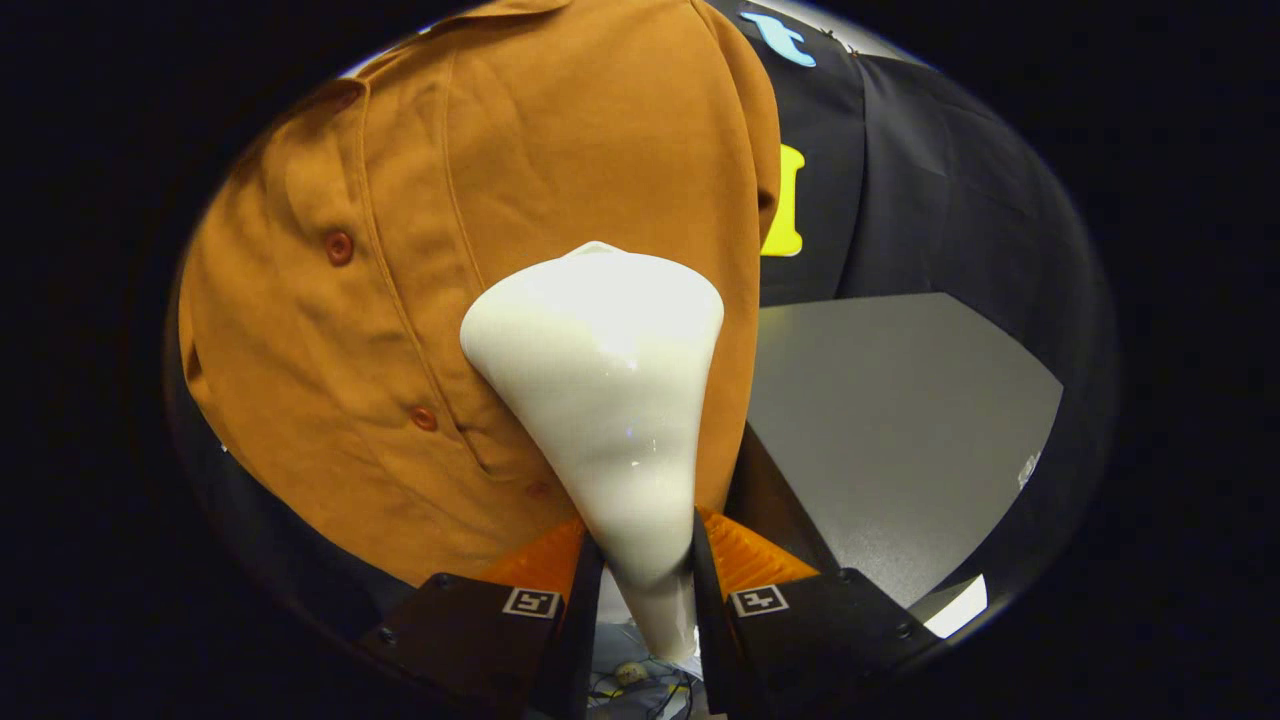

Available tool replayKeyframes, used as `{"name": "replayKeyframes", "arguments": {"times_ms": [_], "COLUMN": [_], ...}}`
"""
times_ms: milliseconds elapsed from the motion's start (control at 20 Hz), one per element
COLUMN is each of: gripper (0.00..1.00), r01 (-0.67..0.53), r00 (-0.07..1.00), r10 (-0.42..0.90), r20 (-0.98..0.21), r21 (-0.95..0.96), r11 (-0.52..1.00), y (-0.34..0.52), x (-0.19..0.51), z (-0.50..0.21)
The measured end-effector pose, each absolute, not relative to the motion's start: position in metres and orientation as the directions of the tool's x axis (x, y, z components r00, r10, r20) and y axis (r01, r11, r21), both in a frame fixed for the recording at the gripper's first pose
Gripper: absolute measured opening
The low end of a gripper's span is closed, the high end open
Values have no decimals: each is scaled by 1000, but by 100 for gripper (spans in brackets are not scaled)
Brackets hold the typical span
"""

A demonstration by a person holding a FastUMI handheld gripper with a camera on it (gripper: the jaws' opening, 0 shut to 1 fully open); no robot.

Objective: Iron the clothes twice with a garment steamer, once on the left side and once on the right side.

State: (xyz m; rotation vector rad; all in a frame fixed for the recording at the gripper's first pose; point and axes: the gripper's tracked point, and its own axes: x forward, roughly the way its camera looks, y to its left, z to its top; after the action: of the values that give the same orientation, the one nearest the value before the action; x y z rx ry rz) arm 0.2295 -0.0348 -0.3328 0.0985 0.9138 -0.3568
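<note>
Both fingers of my gripper [646,560] clamp the white steamer [600,400].
Its head lies against the orange shirt [420,250]; beside the shirt, a grey table [900,420].

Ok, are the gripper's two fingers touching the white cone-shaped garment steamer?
Touching. In the gripper view, both fingers press against the narrow neck of the white steamer from either side, with no gap; the gripper is shut on it.

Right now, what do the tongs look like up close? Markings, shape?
The tongs are two blocky fingers narrowing to ridged, wedge-shaped pads. Each finger carries a small square black-and-white fiducial tag near its inner edge, plus a few screw heads.
</note>
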Motion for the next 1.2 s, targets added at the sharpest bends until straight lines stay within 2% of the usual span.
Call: {"name": "replayKeyframes", "arguments": {"times_ms": [250,400,600,850,1000,1200], "gripper": [47,47,47,47,47,47], "r01": [380,387,393,363,315,191], "r00": [462,461,545,698,770,844], "r10": [-256,-265,-296,-296,-269,-156], "r20": [-849,-847,-784,-652,-578,-513], "r21": [-71,-77,-73,-35,-21,15], "r11": [922,919,917,931,949,982], "y": [-41,-43,-46,-33,-9,43], "x": [201,197,211,234,246,258], "z": [-368,-362,-326,-247,-208,-174]}}
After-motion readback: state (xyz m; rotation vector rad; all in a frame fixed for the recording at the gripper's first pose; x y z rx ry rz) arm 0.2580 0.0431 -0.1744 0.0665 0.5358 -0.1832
